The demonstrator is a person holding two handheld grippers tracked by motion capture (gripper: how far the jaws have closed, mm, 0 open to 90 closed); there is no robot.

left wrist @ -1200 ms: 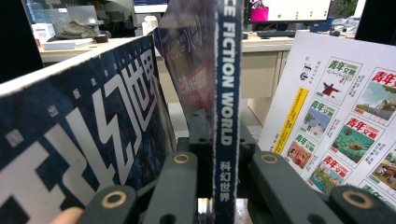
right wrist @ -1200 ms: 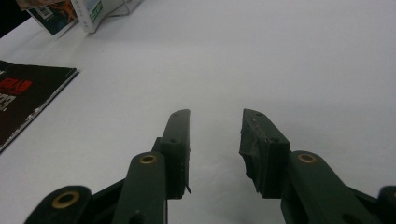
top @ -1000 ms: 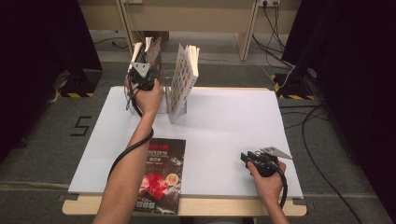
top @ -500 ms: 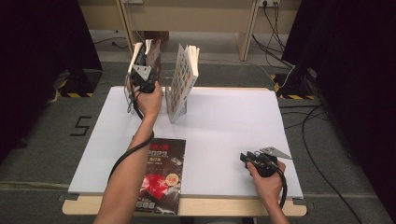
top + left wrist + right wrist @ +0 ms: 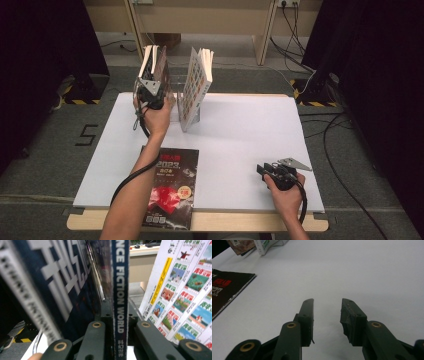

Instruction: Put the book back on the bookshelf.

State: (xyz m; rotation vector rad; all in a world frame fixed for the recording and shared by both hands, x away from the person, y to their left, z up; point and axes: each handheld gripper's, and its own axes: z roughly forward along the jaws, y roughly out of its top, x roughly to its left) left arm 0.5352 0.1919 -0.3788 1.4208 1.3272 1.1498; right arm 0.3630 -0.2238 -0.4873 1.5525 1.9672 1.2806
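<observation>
We see the jaws of the left gripper [image 5: 117, 340] clamped on the spine of a thin blue magazine [image 5: 120, 290], held upright at the surface's [image 5: 240, 140] eleven o'clock corner, with a second dark magazine [image 5: 57, 287] just beside it at nine o'clock. An illustrated white book [image 5: 196, 90] stands near it at three o'clock. The right gripper [image 5: 327, 315] rests at five o'clock, jaws parted and empty. A black magazine [image 5: 170, 185] lies flat at seven o'clock.
</observation>
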